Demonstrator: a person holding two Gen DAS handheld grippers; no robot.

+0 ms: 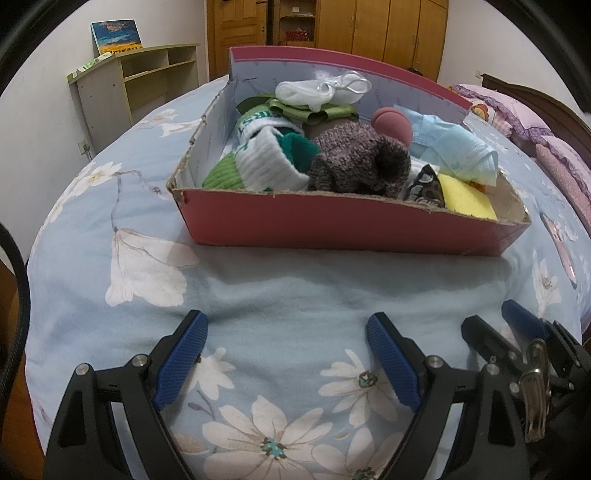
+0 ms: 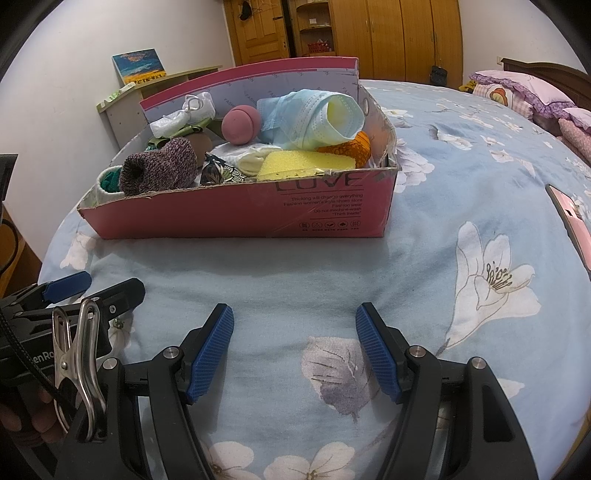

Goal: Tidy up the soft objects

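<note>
Box point(image 1: 332, 225) of red card on the flowered quilt point(image 1: 258, 295), well ahead of both grippers and apart from them. Filled with soft goods: brown knit sock point(image 1: 354, 162) at front centre, green-and-white sock point(image 1: 266, 162) to its left in the left view, yellow sponge point(image 2: 306, 166) against the front wall toward the right end, pink ball point(image 2: 242, 125) behind, blue masks point(image 2: 314, 118) piled at the right end, white cloth point(image 1: 314, 90) with cord at the rear, orange fabric point(image 2: 351, 147) in the right corner, patterned pouch point(image 2: 218, 173) beside the sponge. Rear flap upright; front wall low, edge torn

Left gripper point(image 1: 286, 326) low over bare quilt, short of the box, angled downward toward the bed. Blue pads point(image 1: 181, 365) spread wide, nothing between them, only quilt below. Seen also at the left edge of the right view, beside a metal clip point(image 2: 74, 354)

Right gripper point(image 2: 293, 319) likewise low over bare quilt, just beside the left one, angled downward, box ahead and slightly left. Pads point(image 2: 210, 354) spread wide, nothing held. Fingers point(image 2: 22, 417) of a hand partly visible at the lower left of the right view, behind the left gripper's body

Pink flat item point(image 2: 576, 229) on the quilt at the far right, well apart from the box; identity not clear. Pillows point(image 2: 517, 88) at the head of the bed. Shelf point(image 1: 136, 81) and wooden wardrobe point(image 2: 399, 33) against the far walls
</note>
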